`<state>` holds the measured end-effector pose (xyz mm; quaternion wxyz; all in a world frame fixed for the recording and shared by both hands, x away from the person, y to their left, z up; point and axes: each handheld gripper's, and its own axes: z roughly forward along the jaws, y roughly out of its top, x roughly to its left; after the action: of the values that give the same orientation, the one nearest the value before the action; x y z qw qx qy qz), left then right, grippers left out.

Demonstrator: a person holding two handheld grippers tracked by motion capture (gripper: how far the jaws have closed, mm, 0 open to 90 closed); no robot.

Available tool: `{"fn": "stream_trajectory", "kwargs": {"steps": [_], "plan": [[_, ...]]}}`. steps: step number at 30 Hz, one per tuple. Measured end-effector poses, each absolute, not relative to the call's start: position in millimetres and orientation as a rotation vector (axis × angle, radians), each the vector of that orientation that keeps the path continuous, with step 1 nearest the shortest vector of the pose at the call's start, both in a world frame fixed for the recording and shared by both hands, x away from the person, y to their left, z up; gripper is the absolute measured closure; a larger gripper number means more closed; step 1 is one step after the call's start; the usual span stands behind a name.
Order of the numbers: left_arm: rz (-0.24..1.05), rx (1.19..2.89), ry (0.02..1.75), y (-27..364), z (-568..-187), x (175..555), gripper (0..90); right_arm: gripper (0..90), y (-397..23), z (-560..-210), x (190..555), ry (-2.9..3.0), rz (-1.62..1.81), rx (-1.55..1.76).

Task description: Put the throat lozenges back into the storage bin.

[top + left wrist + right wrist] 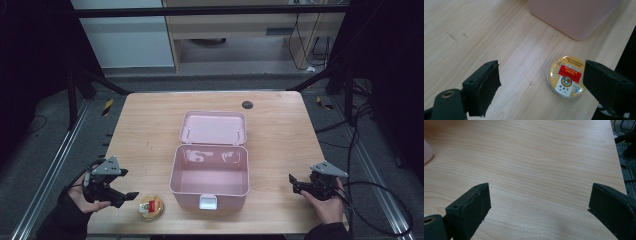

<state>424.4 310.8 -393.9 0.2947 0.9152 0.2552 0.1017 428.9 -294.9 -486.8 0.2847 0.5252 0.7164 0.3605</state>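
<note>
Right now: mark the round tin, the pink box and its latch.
round tin [566,76], left gripper view, red label on its lid
pink box [172,175], high view, left rim
latch [208,202], high view, white front clasp

The left gripper [541,82] was held above the wooden table [486,37] with its jaws wide apart and empty. A round tin [566,76] lay flat just beside the right jaw. The pink box [574,15] stood near the tin.
</note>
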Motion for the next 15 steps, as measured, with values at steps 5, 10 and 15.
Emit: {"fn": "stream_trajectory", "kwargs": {"steps": [5,10,15], "plan": [[0.247,2.497,0.623,303,-400,423,12.5,4.1,-295,-487,429,1.921,0.963,1.406],[0.227,2.545,0.58,295,-408,423,11.9,4.0,-295,-488,429,1.925,0.958,1.404],[0.204,2.579,0.54,289,-414,422,11.6,4.0,-295,-487,429,1.923,0.96,1.408]]}}
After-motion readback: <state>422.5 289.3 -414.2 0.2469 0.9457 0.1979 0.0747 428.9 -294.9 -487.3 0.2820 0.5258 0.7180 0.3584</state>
